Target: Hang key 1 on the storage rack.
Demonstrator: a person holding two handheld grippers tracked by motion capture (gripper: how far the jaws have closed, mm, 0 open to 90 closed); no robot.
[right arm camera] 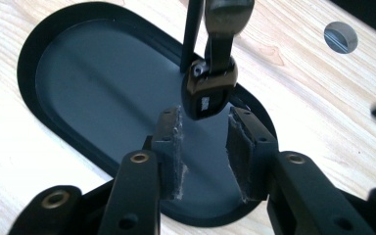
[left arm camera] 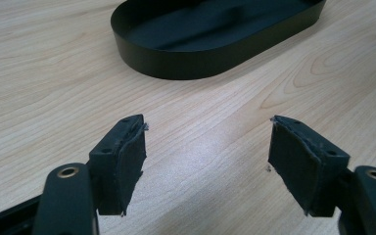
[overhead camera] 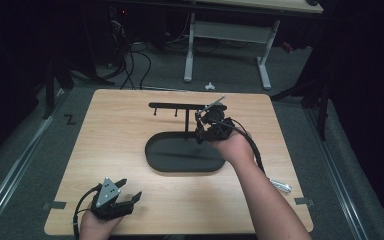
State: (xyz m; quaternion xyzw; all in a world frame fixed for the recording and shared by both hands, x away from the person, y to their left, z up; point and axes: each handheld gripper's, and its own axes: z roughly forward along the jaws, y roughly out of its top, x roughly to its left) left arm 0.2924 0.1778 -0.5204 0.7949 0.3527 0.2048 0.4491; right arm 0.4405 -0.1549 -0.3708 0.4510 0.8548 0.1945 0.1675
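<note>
- Grippers first, from the high view: our left gripper (overhead camera: 130,197) rests near the table's (overhead camera: 105,145) front left corner with its jaws spread and nothing between them, our left hand (overhead camera: 97,226) behind it. Our right gripper (overhead camera: 200,131) is up at the stand (overhead camera: 186,120), over the tray's (overhead camera: 180,166) right end, held in our right hand (overhead camera: 235,146); from here we cannot tell how wide it stands. A cable (overhead camera: 252,147) trails back from it along the forearm.
- Same view, surface and room: the table is light wood, and the dark oval tray sits at its middle with the stand's post rising from it to a crossbar with pegs. A small silver item (overhead camera: 280,186) lies near the right edge. Grey carpet surrounds the table, tape marks (overhead camera: 54,205) sit at its front corners, another desk's white legs (overhead camera: 265,65) stand behind, and cables (overhead camera: 135,60) lie on the floor to the back left.
- Left gripper view: the left gripper (left arm camera: 208,147) is wide open, bare wood between its pads (left arm camera: 129,161), the tray (left arm camera: 196,58) well ahead.
- Right gripper view: the right gripper (right arm camera: 204,128) stands partly open above the tray (right arm camera: 44,44). A black key fob (right arm camera: 206,90) hangs just beyond the tips, in line with the gap; the pads (right arm camera: 172,147) are not closed on it, and we cannot tell whether either touches it. The post (right arm camera: 192,34) rises just behind.
</note>
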